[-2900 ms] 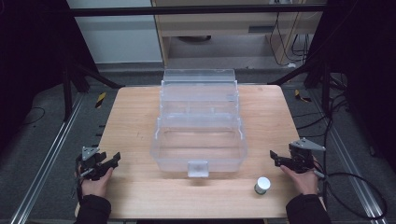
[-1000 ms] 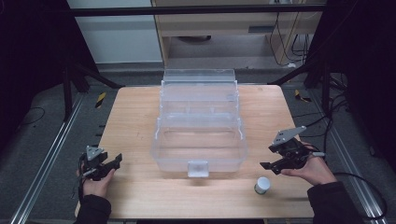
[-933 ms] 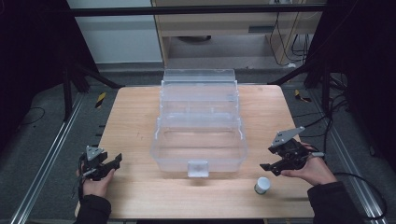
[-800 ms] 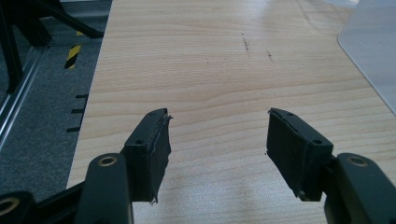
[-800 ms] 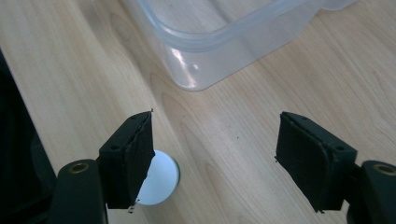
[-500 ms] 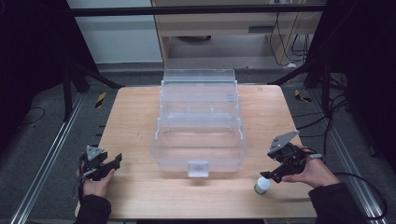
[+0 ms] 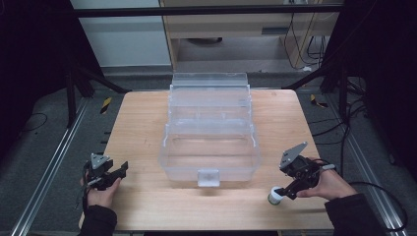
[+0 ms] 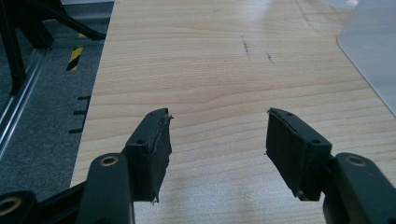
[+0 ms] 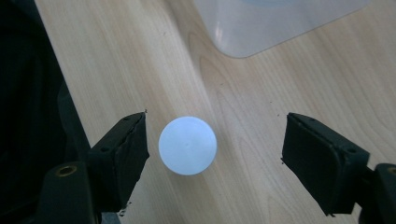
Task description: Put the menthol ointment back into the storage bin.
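The right gripper (image 9: 212, 158) is hanging over a little white-capped jar (image 9: 187, 145) at 5 o'clock on the desk (image 7: 147, 123), fingers wide apart, holding nothing. Center the jar (it's sitting nearer one finger), then squeeze gently. The left gripper (image 8: 215, 149) is gaping, empty.

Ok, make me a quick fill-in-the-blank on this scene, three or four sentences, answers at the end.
1. The right gripper hangs over a small container with a round ____ lid.
2. Both grippers' jaws stand ____.
3. The clear plastic box sits at the table's ____.
4. The left gripper has only bare ____ between its jaws.

Answers: white; open; middle; wood
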Demonstrator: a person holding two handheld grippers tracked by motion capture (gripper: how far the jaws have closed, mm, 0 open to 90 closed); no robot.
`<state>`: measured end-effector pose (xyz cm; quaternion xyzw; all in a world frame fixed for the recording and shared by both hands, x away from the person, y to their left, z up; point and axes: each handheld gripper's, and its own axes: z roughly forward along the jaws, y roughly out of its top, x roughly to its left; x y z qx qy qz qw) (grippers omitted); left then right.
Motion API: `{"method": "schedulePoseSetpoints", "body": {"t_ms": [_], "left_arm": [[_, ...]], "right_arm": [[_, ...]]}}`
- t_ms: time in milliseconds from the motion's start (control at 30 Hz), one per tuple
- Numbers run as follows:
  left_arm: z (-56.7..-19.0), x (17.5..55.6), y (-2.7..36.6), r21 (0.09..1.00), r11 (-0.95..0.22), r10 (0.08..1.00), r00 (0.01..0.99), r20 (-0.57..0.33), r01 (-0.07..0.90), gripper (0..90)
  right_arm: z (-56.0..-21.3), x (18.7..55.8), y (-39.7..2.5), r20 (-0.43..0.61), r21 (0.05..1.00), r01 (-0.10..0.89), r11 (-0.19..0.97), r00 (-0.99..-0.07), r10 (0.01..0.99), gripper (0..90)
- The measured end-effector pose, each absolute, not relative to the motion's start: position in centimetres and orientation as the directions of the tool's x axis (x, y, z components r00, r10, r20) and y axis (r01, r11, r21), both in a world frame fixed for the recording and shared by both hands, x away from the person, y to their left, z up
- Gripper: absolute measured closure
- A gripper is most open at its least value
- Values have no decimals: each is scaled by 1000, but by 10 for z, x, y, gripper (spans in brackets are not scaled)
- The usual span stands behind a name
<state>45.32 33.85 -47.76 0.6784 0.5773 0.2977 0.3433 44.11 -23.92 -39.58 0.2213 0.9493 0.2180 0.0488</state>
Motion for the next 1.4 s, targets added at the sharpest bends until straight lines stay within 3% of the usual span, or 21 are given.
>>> {"method": "schedulePoseSetpoints", "body": {"t_ms": [467,1400], "left_arm": [[-477,453,338,810,-99,988,157,9,578,402],[-476,453,338,808,-109,987,160,19,579,414]], "right_arm": [[-415,436,-230,21,353,359,864,-926,376,285],[-437,442,-217,18,246,328,912,-942,334,458]]}}
